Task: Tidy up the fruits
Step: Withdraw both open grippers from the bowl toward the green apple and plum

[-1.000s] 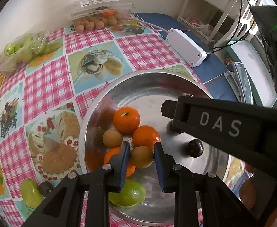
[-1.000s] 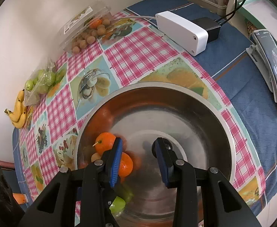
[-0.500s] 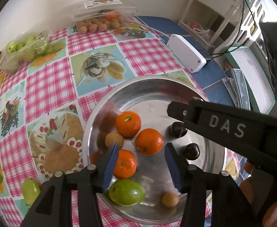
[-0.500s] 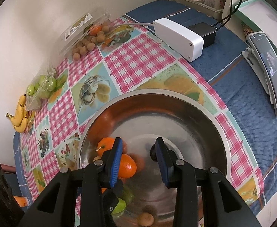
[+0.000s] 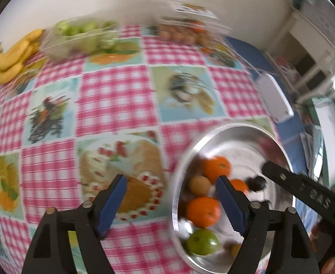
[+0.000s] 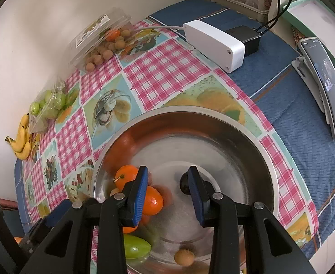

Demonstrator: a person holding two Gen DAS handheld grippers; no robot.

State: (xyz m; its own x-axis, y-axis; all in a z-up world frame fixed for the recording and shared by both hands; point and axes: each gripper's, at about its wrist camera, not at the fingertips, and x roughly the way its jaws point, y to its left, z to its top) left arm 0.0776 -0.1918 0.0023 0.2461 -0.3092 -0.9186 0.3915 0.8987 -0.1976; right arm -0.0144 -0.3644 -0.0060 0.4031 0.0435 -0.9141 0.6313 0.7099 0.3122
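A steel bowl [image 6: 254,137] [image 5: 179,178] holds three oranges [image 5: 203,211] [image 6: 152,199], a green fruit [image 5: 203,242] [image 6: 135,247], two brown longans [image 5: 199,185] [image 6: 184,256] and dark round fruits [image 5: 256,182] [image 6: 184,185]. My left gripper [image 5: 171,203] is open wide and empty, over the bowl's left rim and the tablecloth. My right gripper [image 6: 168,191] is open and empty above the bowl's middle; it shows in the left wrist view [image 5: 304,189] at the right.
On the checked tablecloth [image 5: 112,96] along the wall lie bananas [image 5: 14,57] [image 6: 22,137], a bag of green fruit [image 5: 80,34] [image 6: 51,105] and a clear box of longans [image 6: 99,43] [image 5: 185,29]. A white box [image 6: 213,41] and phone [image 6: 325,86] sit right.
My left gripper let go of the brown longan, which now lies at the bowl's near edge. It opened wider and swung left, away from the bowl. The right gripper barely moved.
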